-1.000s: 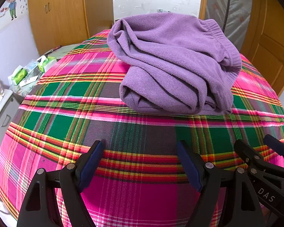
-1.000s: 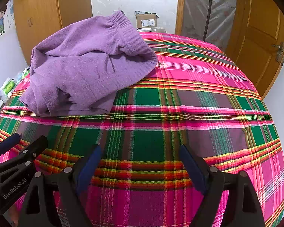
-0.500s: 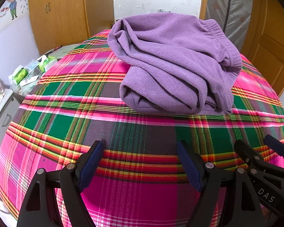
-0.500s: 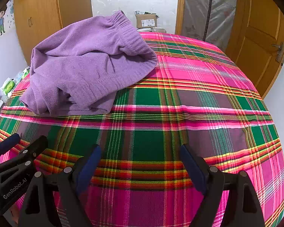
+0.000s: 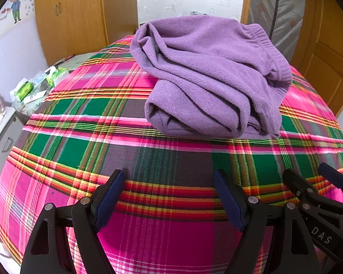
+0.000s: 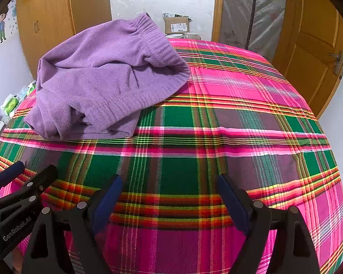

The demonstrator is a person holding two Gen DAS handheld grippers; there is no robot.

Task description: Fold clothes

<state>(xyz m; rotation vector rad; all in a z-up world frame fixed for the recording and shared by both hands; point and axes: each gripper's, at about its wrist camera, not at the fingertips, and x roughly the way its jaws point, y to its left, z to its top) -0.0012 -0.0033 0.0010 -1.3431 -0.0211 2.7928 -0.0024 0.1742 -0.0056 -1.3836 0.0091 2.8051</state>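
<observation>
- Nothing has changed over the last second: your left gripper [image 5: 169,196] and right gripper [image 6: 169,198] stay parked low over the plaid cloth [image 5: 84,137], jaws spread wide and empty.
- The purple fleece garment [image 5: 208,75] lies bundled ahead, untouched.
- You look either finished or paused between 2 folds.

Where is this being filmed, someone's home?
Most likely a bedroom in a home. A purple fleece garment lies on what looks like a bed under a bright plaid cover, with wooden wardrobe doors and a children's wall sticker behind.
</observation>
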